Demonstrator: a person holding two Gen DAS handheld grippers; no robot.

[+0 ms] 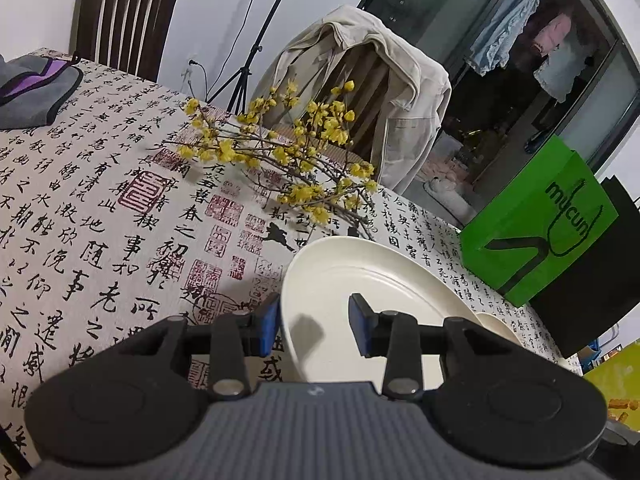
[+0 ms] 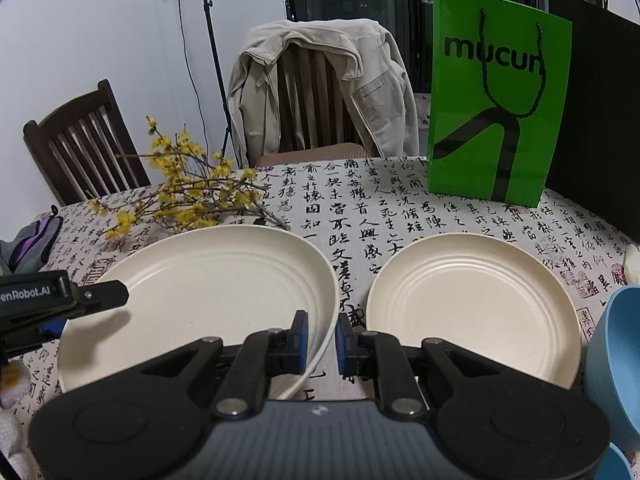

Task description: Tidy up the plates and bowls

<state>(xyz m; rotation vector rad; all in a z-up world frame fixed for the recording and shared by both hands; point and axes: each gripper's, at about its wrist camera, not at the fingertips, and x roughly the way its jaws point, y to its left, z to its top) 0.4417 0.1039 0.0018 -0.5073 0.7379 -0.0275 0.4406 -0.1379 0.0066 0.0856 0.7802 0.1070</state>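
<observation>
Our right gripper (image 2: 319, 346) clamps the right rim of the large cream round plate (image 2: 208, 292). Our left gripper (image 1: 314, 326) straddles that plate's left rim, its grip uncertain. The plate sits tilted above the calligraphy-printed tablecloth (image 2: 360, 216), beside a smaller cream plate (image 2: 472, 304) and a blue bowl (image 2: 616, 360).

Two cream plates (image 2: 192, 292) (side by side)
</observation>
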